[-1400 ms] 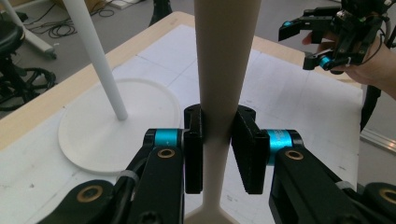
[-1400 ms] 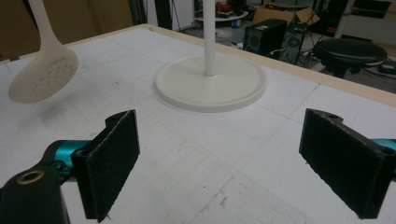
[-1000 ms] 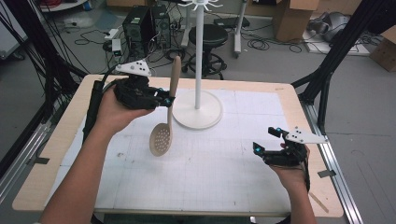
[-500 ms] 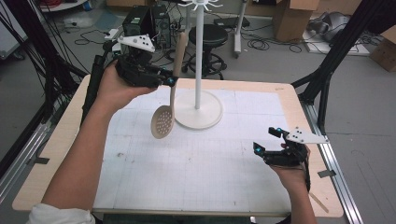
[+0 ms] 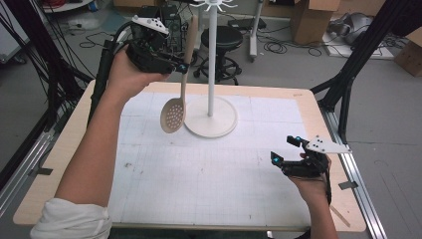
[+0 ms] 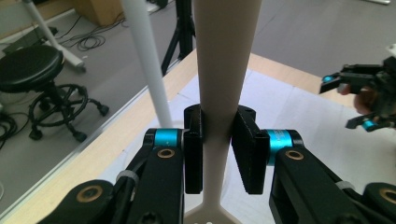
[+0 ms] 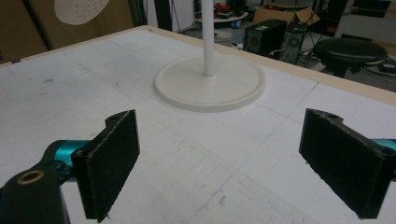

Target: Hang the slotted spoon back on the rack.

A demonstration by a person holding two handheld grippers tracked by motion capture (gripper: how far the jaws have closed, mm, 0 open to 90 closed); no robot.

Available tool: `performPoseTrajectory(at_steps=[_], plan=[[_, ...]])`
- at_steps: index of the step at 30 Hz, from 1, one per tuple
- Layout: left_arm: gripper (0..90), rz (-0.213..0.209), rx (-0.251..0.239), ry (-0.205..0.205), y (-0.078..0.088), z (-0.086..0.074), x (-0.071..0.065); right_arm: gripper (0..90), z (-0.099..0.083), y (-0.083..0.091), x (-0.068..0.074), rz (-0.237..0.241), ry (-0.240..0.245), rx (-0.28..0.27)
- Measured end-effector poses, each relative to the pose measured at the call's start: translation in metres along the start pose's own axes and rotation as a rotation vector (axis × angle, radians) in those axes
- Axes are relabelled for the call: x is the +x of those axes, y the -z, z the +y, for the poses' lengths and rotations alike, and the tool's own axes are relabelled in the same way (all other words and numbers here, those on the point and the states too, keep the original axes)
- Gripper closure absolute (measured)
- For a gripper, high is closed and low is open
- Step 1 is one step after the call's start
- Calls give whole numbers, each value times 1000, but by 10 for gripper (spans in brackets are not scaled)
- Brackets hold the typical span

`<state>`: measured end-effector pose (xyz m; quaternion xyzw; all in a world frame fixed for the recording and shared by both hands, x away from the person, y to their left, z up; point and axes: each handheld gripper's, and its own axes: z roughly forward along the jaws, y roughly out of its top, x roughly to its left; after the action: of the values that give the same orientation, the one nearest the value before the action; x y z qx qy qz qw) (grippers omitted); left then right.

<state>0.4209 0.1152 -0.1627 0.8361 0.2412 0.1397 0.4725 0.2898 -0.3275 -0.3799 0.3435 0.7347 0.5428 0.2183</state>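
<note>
A beige slotted spoon [image 5: 174,113] hangs in the air left of the white stand [image 5: 212,59], its perforated bowl down and its long handle up. My left gripper [image 5: 182,67] is shut on the handle [image 6: 219,84], and the black pads [image 6: 194,149] press it from both sides. The stand's pole [image 6: 147,65] rises just behind the handle, and its round base [image 7: 210,84] rests on the table. Low over the table's right side, my right gripper [image 5: 286,149] stands open with nothing between its pads [image 7: 112,163]. The spoon's bowl [image 7: 81,9] shows at the top left of the right gripper view.
A white gridded mat [image 5: 209,174] covers the wooden table [image 5: 59,154]. Behind the table stand a black stool [image 5: 226,42], computer gear, cables and cardboard boxes [image 5: 311,15]. Black frame posts [image 5: 348,74] flank the table.
My left gripper has lifted the spoon higher and carried it toward the stand's pole. The right gripper has stayed where it was.
</note>
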Motion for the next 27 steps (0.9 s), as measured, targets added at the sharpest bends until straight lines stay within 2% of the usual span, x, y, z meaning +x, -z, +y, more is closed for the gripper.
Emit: performPoseTrajectory(at_steps=[6, 12, 18, 27], plan=[[748, 22, 23, 16, -7, 10, 8, 110, -1, 1, -2, -2, -4, -2], [748, 57, 47, -5, -14, 24, 7, 110, -2, 2, -4, -6, -12, -3], [747, 108, 70, 0, -19, 36, 5, 110, -2, 2, -4, -3, -13, -5], [747, 139, 82, 6, -24, 38, 4, 110, -1, 4, -4, -6, -11, -14]])
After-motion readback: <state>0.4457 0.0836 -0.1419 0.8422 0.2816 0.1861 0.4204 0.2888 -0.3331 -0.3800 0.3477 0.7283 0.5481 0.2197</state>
